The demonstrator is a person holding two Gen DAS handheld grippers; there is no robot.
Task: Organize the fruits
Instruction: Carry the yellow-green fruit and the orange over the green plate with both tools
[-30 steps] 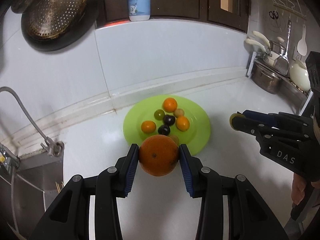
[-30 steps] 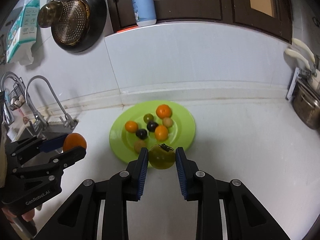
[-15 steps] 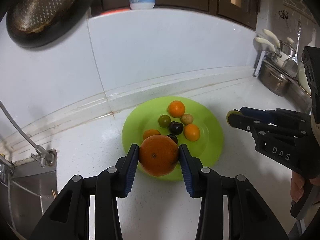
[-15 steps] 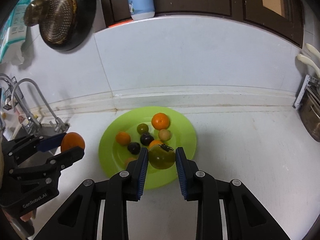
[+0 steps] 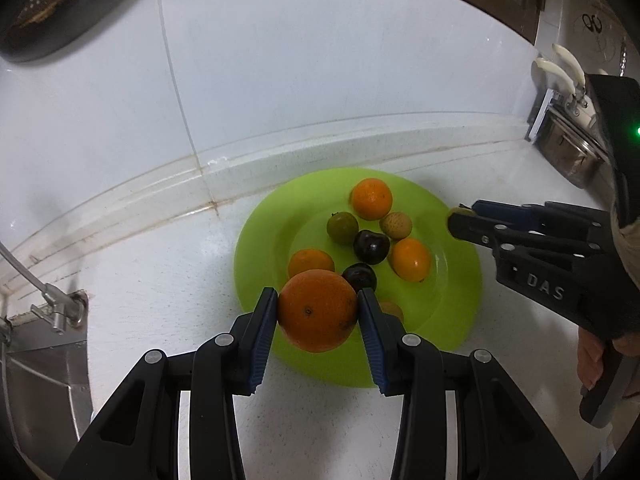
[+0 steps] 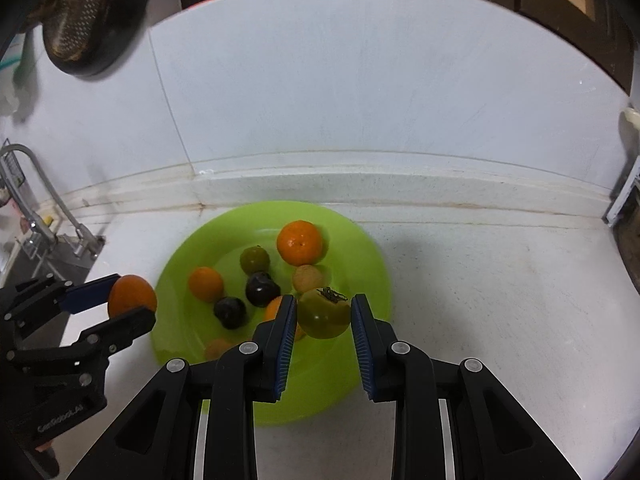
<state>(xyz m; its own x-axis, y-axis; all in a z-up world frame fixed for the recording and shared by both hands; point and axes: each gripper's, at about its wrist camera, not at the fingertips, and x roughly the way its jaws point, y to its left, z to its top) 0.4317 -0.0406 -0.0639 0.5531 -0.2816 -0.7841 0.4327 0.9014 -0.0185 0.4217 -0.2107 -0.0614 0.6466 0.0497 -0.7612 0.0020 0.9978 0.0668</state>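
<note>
glossy dimpled orange (image 5: 317, 310), yellow-green stemmed tomato (image 6: 323, 313)

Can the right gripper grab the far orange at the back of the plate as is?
Probably not: the right gripper is already shut on a green tomato, and the far orange on the plate sits beyond other fruit.

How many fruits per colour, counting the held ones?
Orange fruits: 4, including the large orange in the left gripper
Green fruits: 2, including the yellow-green fruit in the right gripper
Dark fruits: 2
Tan fruits: 2
Total: 10
</note>
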